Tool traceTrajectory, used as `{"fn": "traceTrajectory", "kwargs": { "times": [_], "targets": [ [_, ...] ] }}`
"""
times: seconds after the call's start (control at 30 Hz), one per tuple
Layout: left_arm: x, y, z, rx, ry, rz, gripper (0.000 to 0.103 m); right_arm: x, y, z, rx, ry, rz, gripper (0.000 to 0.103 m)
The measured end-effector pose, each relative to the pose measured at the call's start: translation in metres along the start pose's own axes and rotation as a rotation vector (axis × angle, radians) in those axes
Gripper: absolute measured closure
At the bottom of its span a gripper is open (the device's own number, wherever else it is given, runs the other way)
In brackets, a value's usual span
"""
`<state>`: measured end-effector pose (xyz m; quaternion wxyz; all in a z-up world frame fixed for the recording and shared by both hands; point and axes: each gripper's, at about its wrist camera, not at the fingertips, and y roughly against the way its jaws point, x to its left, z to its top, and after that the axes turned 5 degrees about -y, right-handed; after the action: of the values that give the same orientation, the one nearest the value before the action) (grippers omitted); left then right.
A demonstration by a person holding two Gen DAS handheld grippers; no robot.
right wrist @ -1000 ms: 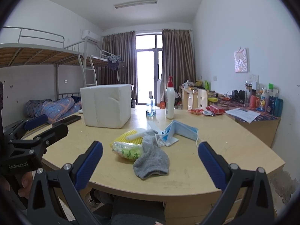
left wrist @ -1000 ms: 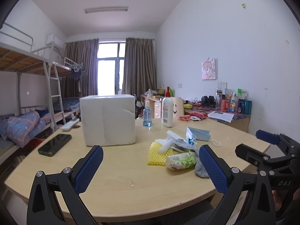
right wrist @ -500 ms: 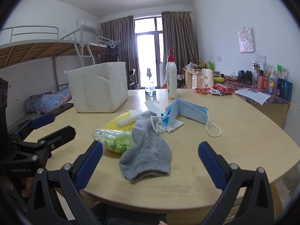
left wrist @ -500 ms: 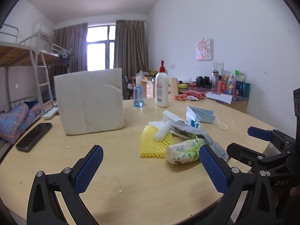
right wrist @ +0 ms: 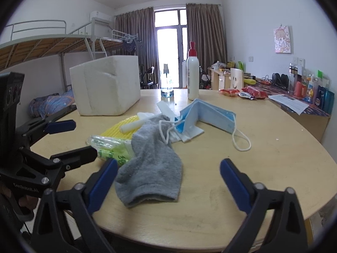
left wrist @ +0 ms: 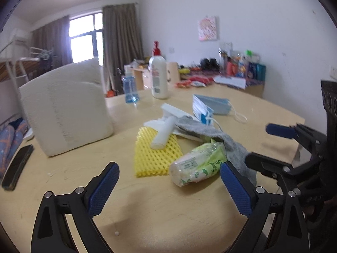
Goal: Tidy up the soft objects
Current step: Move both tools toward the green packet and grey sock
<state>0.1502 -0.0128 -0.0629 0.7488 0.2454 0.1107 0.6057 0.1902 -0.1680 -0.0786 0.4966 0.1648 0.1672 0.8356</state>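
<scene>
Two grippers wait near a pile of soft things on a round table.

Left camera: the left gripper (left wrist: 168,186) is wide with nothing in it, and its jaws are starting to close. Just past it lie a yellow foam net (left wrist: 155,158), a green tissue pack (left wrist: 198,164), a grey sock (left wrist: 229,143) and a blue face mask (left wrist: 212,106). Right camera: the right gripper (right wrist: 168,181) is wide too, jaws closing, holding nothing. The grey sock (right wrist: 151,164) lies between its fingers, by the white foam box (right wrist: 107,86).
</scene>
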Motion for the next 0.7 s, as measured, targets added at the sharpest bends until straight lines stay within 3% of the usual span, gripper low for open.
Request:
{"fn": "traceTrajectory", "kwargs": {
  "times": [0.17,0.23,0.33,0.53,0.7],
  "targets": [
    [-0.007,-0.016,0.006,0.094,-0.063,-0.050,0.010,-0.002,-0.008,0.001,0.032,0.004,0.020,0.017],
    [-0.009,-0.024,0.007,0.128,-0.095,-0.060,0.018,-0.003,-0.009,0.002,0.037,0.007,0.031,0.018],
    [-0.006,-0.032,0.010,0.144,-0.120,-0.041,0.023,-0.005,-0.009,0.003,0.043,0.013,0.044,0.019],
    [-0.008,-0.040,0.016,0.179,-0.145,-0.211,0.028,-0.008,-0.013,0.007,0.065,0.028,0.069,0.019],
    [-0.012,-0.045,0.017,0.198,-0.149,-0.253,0.051,-0.014,-0.013,0.007,0.068,0.014,0.077,0.019]
  ]
}}
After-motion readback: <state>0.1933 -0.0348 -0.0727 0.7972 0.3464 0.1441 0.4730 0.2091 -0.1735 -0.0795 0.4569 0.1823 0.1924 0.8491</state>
